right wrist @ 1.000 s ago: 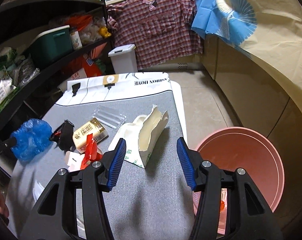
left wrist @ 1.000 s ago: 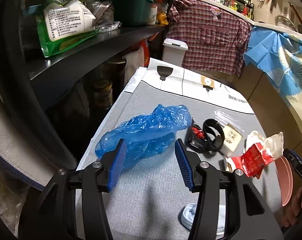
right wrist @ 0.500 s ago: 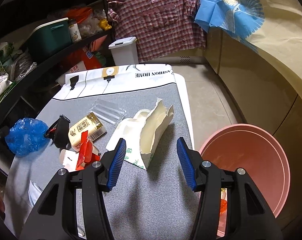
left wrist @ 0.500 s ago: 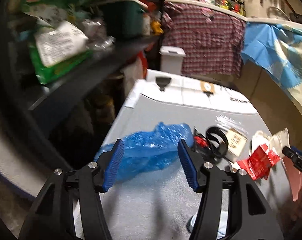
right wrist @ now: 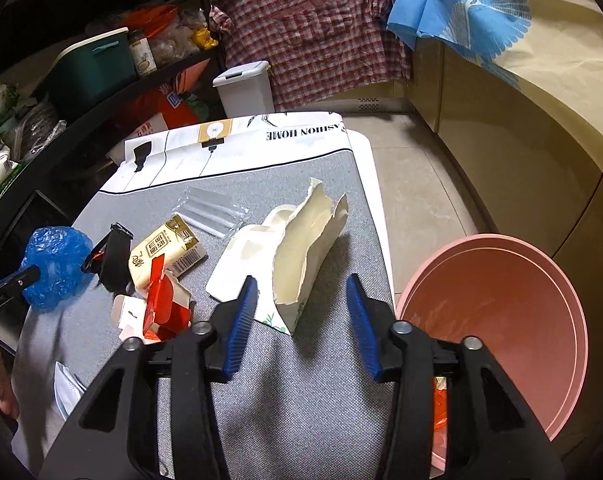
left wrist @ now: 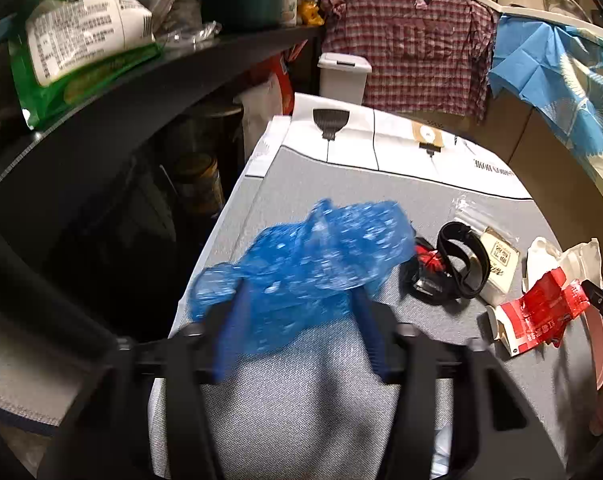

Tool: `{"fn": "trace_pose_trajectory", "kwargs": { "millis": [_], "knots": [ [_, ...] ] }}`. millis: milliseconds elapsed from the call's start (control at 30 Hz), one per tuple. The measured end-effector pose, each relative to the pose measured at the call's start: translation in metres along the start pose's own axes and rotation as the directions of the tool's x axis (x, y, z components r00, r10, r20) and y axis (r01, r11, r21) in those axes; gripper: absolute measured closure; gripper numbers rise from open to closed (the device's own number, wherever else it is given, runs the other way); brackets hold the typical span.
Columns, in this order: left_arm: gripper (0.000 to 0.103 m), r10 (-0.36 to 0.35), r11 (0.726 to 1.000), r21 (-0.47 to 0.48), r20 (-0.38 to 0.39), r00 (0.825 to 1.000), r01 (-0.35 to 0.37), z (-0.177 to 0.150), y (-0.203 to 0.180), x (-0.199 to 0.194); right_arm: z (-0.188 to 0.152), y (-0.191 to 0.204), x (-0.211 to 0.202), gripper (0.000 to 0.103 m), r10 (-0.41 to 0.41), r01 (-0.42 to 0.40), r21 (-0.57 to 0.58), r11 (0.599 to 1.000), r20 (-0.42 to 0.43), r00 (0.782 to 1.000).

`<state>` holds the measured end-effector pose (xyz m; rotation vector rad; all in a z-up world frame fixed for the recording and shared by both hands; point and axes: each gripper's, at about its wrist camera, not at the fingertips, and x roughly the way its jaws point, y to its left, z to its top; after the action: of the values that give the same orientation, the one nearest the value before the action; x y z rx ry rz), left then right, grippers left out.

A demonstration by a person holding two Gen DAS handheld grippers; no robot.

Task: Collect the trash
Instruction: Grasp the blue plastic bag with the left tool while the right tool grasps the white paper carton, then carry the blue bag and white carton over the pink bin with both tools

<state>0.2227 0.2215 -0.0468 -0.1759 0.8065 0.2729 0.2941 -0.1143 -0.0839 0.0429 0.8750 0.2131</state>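
Observation:
A crumpled blue plastic bag [left wrist: 313, 256] lies at the left edge of the grey table [left wrist: 309, 400]. My left gripper [left wrist: 297, 328] is open, with its fingers on either side of the bag's near end. The bag also shows in the right wrist view [right wrist: 55, 268]. My right gripper [right wrist: 299, 320] is open and empty, its fingers straddling the near end of a torn white carton [right wrist: 297, 252]. A pink bin [right wrist: 497, 320] stands on the floor to the right of the table. A red wrapper [right wrist: 163, 306], a small beige carton [right wrist: 165, 252] and a black strap [right wrist: 113, 260] lie between the bag and the torn carton.
A dark shelf [left wrist: 101, 100] with packets runs along the table's left side. A white lidded bin [right wrist: 245, 90] stands beyond the table's far end. A clear wrapper [right wrist: 211, 210] lies mid-table. A white scrap [right wrist: 67, 390] sits at the near left edge.
My left gripper has moved forward until its fingers flank the blue bag. My right gripper has moved forward toward the torn carton.

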Motion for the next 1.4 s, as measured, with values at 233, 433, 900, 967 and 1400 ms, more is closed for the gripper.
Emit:
{"fn": "trace_pose_trajectory", "kwargs": {
  "millis": [233, 433, 900, 967, 1400],
  "knots": [
    [0.103, -0.008, 1.0, -0.021, -0.016, 1.0, 0.007, -0.003, 0.003, -0.003, 0.0, 0.0, 0.0, 0.092, -0.003, 0.003, -0.005, 1.0, -0.005, 1.0],
    [0.103, -0.034, 0.998, -0.055, 0.026, 0.999, 0.035, -0.002, 0.004, -0.02, -0.001, 0.004, -0.009, 0.093, -0.017, 0.017, -0.028, 0.999, 0.017, 1.0],
    [0.103, -0.066, 0.997, -0.019, 0.105, 0.992, 0.069, -0.009, -0.009, -0.077, 0.003, -0.004, -0.07, 0.094, -0.055, 0.061, -0.051, 0.997, 0.12, 0.991],
    [0.103, -0.076, 0.997, -0.014, 0.108, 0.991, 0.078, -0.011, -0.012, -0.086, 0.003, -0.006, -0.082, 0.094, -0.051, 0.058, -0.053, 0.997, 0.131, 0.99],
    [0.103, -0.127, 0.991, -0.012, 0.118, 0.985, 0.13, -0.043, -0.042, -0.138, -0.017, -0.019, -0.153, 0.094, -0.032, 0.045, -0.063, 0.997, 0.189, 0.982]
  ]
}}
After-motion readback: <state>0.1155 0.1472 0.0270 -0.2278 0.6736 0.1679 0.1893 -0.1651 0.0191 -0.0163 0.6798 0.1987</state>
